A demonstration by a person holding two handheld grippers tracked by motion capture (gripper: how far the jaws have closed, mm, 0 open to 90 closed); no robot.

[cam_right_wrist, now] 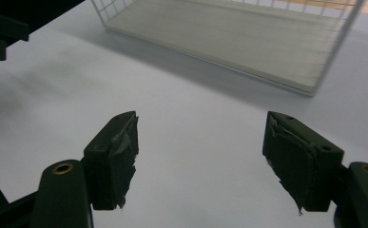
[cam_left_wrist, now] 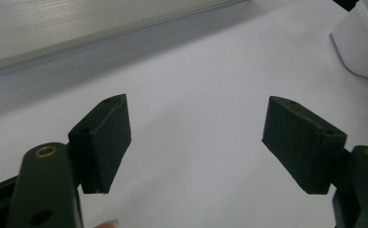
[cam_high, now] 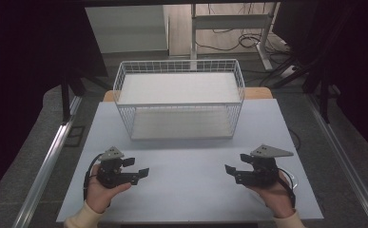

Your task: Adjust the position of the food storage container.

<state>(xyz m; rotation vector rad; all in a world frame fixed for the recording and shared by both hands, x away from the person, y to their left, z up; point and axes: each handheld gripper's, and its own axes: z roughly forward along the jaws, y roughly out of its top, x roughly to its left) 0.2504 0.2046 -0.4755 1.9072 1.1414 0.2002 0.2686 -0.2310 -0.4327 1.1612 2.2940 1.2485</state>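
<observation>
High view: basket (cam_high: 179,102) beyond both grippers.

Dim, even overhead light; black surroundings, soft shadows, slight blur in both gripper views.

Lab-like recording space, white table (cam_high: 191,190) ringed by dark curtains (cam_high: 24,71), desk frame (cam_high: 229,21), floor cables (cam_high: 248,40)

Pale grey rectangular tabletop (cam_high: 191,190), matte surface. Beyond its far edge: grey carpeted floor (cam_high: 310,114), white metal desk frame (cam_high: 229,21) with upright legs, black cables (cam_high: 238,40) looped on the floor beside it. Silver metal rails (cam_high: 46,161) run along both sides of the tabletop. Surroundings dark at both sides.
</observation>
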